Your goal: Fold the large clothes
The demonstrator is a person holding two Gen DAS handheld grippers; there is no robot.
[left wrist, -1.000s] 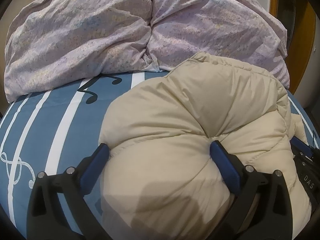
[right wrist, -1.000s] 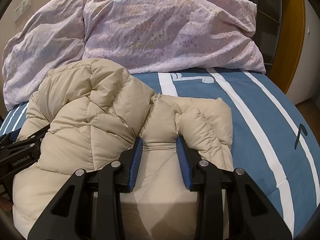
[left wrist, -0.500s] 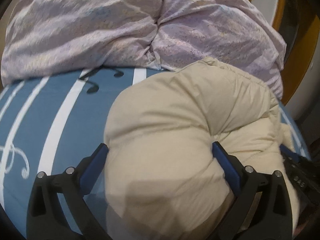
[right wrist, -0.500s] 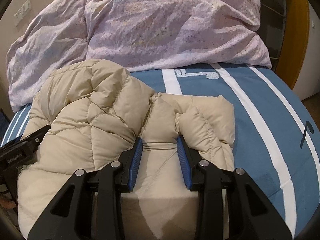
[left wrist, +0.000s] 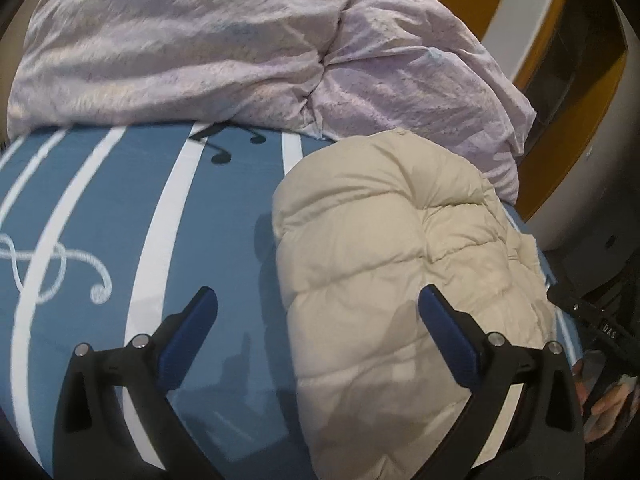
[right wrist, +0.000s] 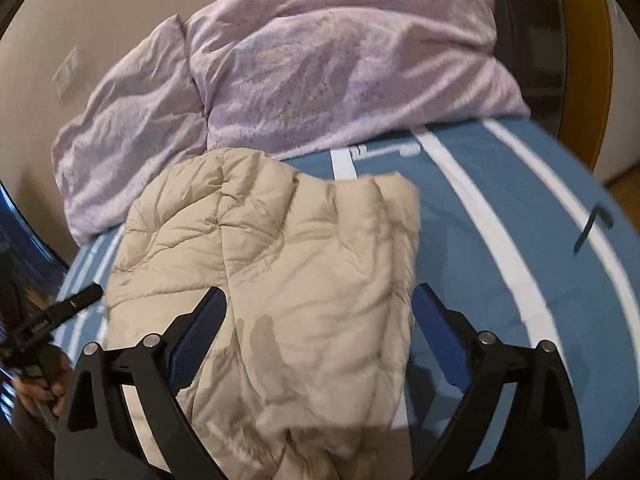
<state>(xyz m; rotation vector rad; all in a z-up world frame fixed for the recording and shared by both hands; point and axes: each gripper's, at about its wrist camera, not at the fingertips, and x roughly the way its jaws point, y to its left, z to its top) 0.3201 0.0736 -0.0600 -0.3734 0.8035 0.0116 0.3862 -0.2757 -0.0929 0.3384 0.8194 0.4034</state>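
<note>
A cream quilted down jacket [left wrist: 384,264] lies folded in a puffy bundle on the blue striped bedsheet [left wrist: 120,216]; it also shows in the right wrist view [right wrist: 304,264]. My left gripper [left wrist: 316,312] is open wide and empty, raised above the jacket's left edge, with its left finger over the bare sheet. My right gripper [right wrist: 316,316] is open wide and empty, above the near part of the jacket. The other gripper shows at the right edge of the left wrist view [left wrist: 592,320] and at the left edge of the right wrist view [right wrist: 60,316].
A crumpled lilac duvet [left wrist: 224,48] is heaped along the far side of the bed, also in the right wrist view [right wrist: 304,76]. The sheet [right wrist: 500,220] stretches to the right of the jacket. An orange-framed door [left wrist: 552,92] stands beyond the bed.
My right gripper opened and let go of the jacket fold. My left gripper lifted off the jacket and shifted left. The jacket now lies flatter on the bed.
</note>
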